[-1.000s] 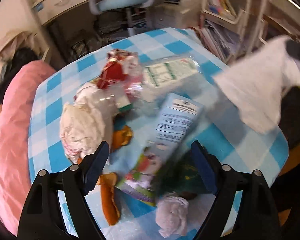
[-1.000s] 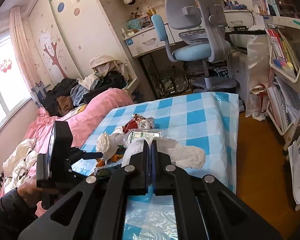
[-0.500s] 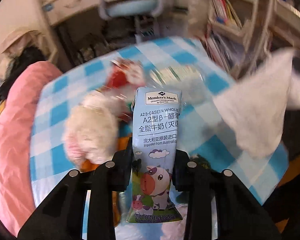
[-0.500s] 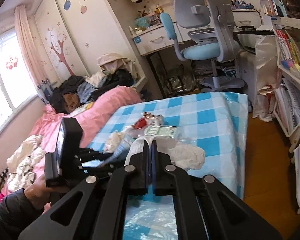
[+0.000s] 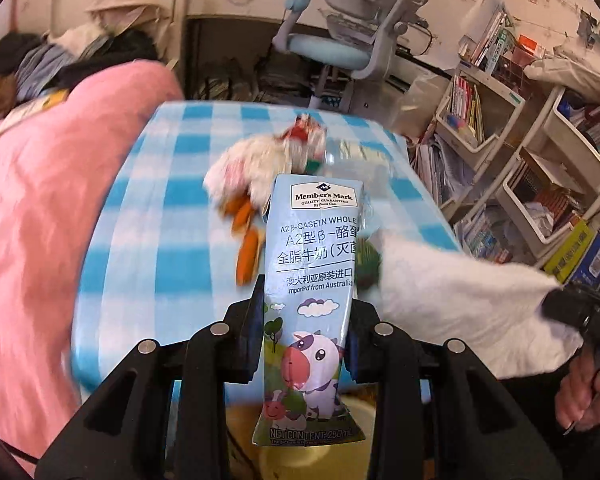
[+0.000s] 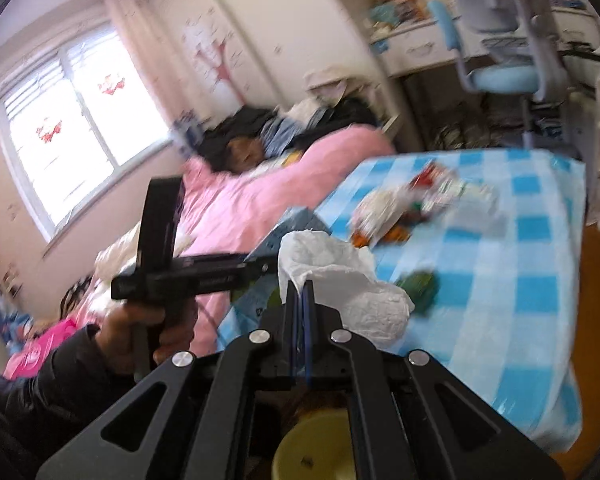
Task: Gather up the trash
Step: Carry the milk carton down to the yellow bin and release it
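L gripper point(image 5: 306, 312) clamps light-blue cow-print milk carton point(image 5: 314, 280), upright btwn fingers, off table's near edge. R gripper point(image 6: 300, 300) pinches crumpled white plastic bag point(image 6: 340, 280).

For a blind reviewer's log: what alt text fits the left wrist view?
The left gripper clamps a blue milk carton upright above a blue checked table strewn with blurred trash. A white plastic bag hangs at right.

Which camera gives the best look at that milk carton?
The left wrist view: the milk carton fills the centre, label readable, clamped in the left gripper. The right wrist view shows only a blurred blue corner.
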`<action>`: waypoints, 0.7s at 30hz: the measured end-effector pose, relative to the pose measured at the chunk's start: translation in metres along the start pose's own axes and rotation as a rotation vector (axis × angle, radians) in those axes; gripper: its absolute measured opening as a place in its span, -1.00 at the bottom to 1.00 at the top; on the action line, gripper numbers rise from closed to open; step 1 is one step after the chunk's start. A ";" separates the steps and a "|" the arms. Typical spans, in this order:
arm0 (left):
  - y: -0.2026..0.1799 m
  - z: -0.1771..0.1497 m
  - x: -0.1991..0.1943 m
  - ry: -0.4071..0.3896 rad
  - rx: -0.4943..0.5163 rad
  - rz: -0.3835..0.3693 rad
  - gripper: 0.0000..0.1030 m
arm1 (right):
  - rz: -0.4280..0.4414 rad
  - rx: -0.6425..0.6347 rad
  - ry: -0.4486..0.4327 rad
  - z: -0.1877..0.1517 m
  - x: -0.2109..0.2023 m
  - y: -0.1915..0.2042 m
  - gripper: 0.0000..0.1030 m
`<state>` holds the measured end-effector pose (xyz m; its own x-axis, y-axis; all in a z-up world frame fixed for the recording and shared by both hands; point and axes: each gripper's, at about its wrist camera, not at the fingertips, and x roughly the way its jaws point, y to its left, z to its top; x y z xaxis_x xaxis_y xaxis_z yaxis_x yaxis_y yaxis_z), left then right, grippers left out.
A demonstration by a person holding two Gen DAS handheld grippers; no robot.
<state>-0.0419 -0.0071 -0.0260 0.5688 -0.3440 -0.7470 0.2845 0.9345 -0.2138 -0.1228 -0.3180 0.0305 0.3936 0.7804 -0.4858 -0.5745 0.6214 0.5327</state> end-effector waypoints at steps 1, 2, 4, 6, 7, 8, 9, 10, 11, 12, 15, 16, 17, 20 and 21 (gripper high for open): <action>0.000 -0.010 -0.005 0.003 -0.002 0.005 -0.40 | 0.009 -0.006 0.022 -0.006 0.000 0.004 -0.94; -0.002 -0.023 -0.011 0.013 -0.012 0.009 -0.40 | 0.018 -0.012 0.045 -0.013 0.000 0.009 -0.94; 0.001 -0.043 -0.020 0.028 -0.024 0.011 -0.40 | 0.040 -0.018 0.113 -0.031 0.003 0.021 -0.94; -0.001 -0.065 -0.029 0.048 -0.039 0.020 -0.40 | 0.043 -0.030 0.187 -0.050 0.007 0.032 -0.94; -0.004 -0.075 -0.032 0.061 -0.045 0.019 -0.40 | 0.043 -0.030 0.219 -0.058 0.009 0.034 -0.94; -0.003 -0.083 -0.035 0.066 -0.048 0.021 -0.40 | 0.046 -0.029 0.252 -0.065 0.012 0.035 -0.94; -0.006 -0.092 -0.038 0.076 -0.055 0.022 -0.40 | 0.044 -0.031 0.294 -0.076 0.017 0.037 -0.94; -0.008 -0.099 -0.039 0.088 -0.064 0.018 -0.40 | 0.038 -0.031 0.320 -0.083 0.021 0.037 -0.94; -0.008 -0.106 -0.040 0.100 -0.072 0.017 -0.40 | 0.034 -0.027 0.350 -0.090 0.027 0.037 -0.94; -0.008 -0.112 -0.040 0.111 -0.078 0.018 -0.40 | 0.028 -0.022 0.378 -0.097 0.034 0.035 -0.94; -0.010 -0.132 -0.031 0.177 -0.116 0.024 -0.40 | -0.011 -0.025 0.446 -0.112 0.057 0.028 -0.94; -0.012 -0.140 -0.026 0.209 -0.133 0.023 -0.40 | -0.023 -0.027 0.471 -0.116 0.065 0.027 -0.94; -0.016 -0.145 -0.022 0.233 -0.143 0.023 -0.40 | -0.039 -0.028 0.500 -0.120 0.073 0.025 -0.91; -0.021 -0.161 -0.006 0.300 -0.162 0.026 -0.40 | -0.133 -0.018 0.560 -0.127 0.088 0.011 0.16; -0.022 -0.167 0.000 0.319 -0.166 0.032 -0.40 | -0.160 -0.015 0.544 -0.125 0.086 0.007 0.27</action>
<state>-0.1773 -0.0127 -0.1265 0.2985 -0.2935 -0.9081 0.1268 0.9553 -0.2671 -0.1827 -0.2545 -0.0941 0.0523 0.5256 -0.8491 -0.5496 0.7251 0.4150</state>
